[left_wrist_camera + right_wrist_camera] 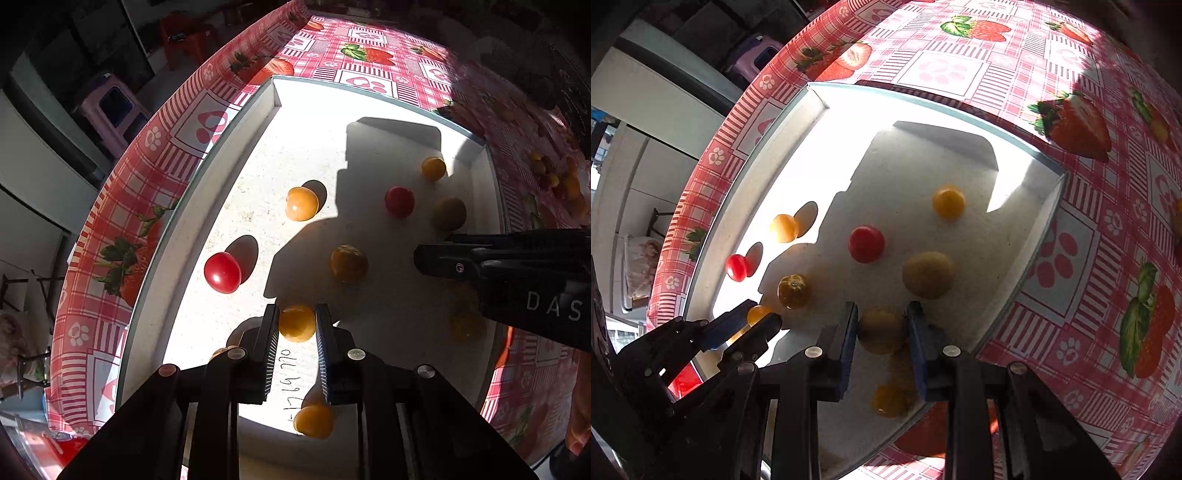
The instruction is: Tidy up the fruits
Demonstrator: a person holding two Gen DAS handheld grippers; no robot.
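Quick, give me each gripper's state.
Left gripper: shut on a yellow tomato.
Right gripper: shut on a yellow-green tomato.

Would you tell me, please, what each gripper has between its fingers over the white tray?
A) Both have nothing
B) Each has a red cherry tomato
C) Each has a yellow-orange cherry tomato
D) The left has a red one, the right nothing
C: the left gripper is shut on a yellow-orange tomato, and the right gripper is shut on another yellowish tomato, both above the white tray; the red tomatoes lie loose.
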